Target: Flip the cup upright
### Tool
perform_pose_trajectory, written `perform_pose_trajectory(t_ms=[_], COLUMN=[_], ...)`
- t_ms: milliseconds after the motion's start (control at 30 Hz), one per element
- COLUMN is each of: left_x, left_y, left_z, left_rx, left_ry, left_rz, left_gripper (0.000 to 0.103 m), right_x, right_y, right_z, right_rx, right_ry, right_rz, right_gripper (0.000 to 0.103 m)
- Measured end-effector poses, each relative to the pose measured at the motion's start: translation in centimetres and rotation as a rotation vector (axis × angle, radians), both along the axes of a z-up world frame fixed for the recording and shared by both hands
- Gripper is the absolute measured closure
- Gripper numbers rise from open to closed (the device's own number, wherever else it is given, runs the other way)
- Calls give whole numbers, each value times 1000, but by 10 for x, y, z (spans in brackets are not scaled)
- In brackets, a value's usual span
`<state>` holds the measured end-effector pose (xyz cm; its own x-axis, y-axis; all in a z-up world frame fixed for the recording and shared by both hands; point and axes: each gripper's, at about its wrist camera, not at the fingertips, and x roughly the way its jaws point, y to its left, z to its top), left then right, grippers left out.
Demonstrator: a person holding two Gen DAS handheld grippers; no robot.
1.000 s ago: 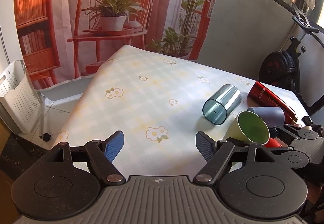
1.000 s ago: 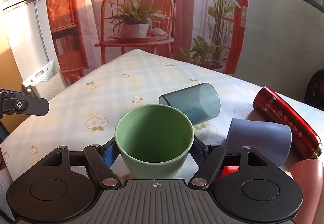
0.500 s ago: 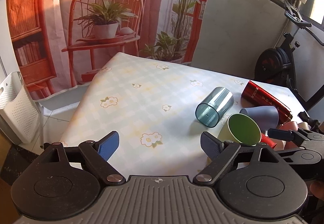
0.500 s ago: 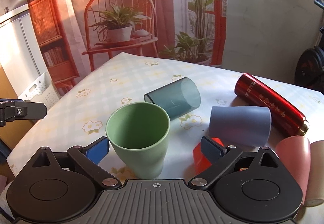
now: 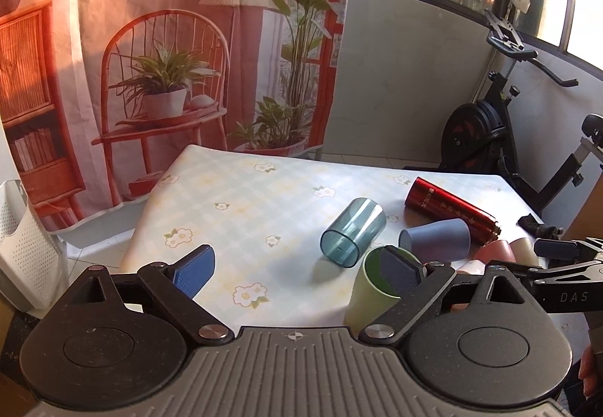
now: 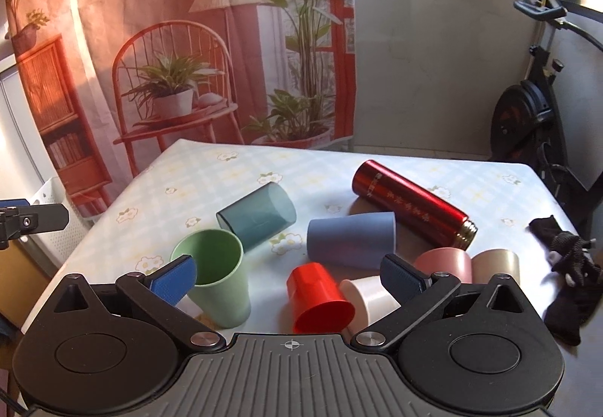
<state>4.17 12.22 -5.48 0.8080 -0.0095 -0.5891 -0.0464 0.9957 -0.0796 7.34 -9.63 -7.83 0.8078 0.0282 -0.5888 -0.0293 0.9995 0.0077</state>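
The bench [image 6: 377, 168], spread with a flowered check cloth, carried the whole clutter. The right claw [image 6: 288, 275] hung wide open above its near edge, gripping nothing; the left claw [image 5: 297, 268] stood just as wide, empty too. The red flask [image 6: 412, 208] lay on its side towards the far right. The green cup [image 6: 216, 283] stood upright, mouth up, just beside the right claw's left finger. Behind it lay the clear teal tumbler [image 6: 258, 215] and the grey-blue cup [image 6: 350, 240], both tipped over. Nearest, the small red cup [image 6: 318, 298] lay on its side too.
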Motion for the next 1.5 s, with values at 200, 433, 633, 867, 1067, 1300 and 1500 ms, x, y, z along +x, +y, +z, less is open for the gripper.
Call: perform_pose_trajectory(t_ms=[200, 433, 633, 867, 1067, 1300, 1500], left_x=[-8, -16, -20, -21, -22, -24, -25], left_y=[-17, -28, -32, -28, -29, -29, -30], left_z=[13, 21, 24, 26, 27, 28, 29], left_rx=[10, 33, 45, 43, 44, 47, 48], left_ry=[-34, -70, -85, -94, -101, -108, -112], left_rz=[-33, -49, -49, -51, -49, -48, -48], left_gripper=[7, 7, 7, 7, 7, 7, 7], right_x=[-18, -33, -40, -43, -45, -48, -48], right_y=[-13, -19, -17, -15, -13, -12, -11], right_z=[23, 34, 38, 43, 47, 48, 52], right_rx=[9, 7, -7, -15, -17, -21, -23], right_ry=[-61, -94, -122, -142, -155, -163, -171], right_rz=[-38, -53, -59, -58, -60, -60, -61], right_gripper=[0, 0, 0, 0, 0, 0, 0])
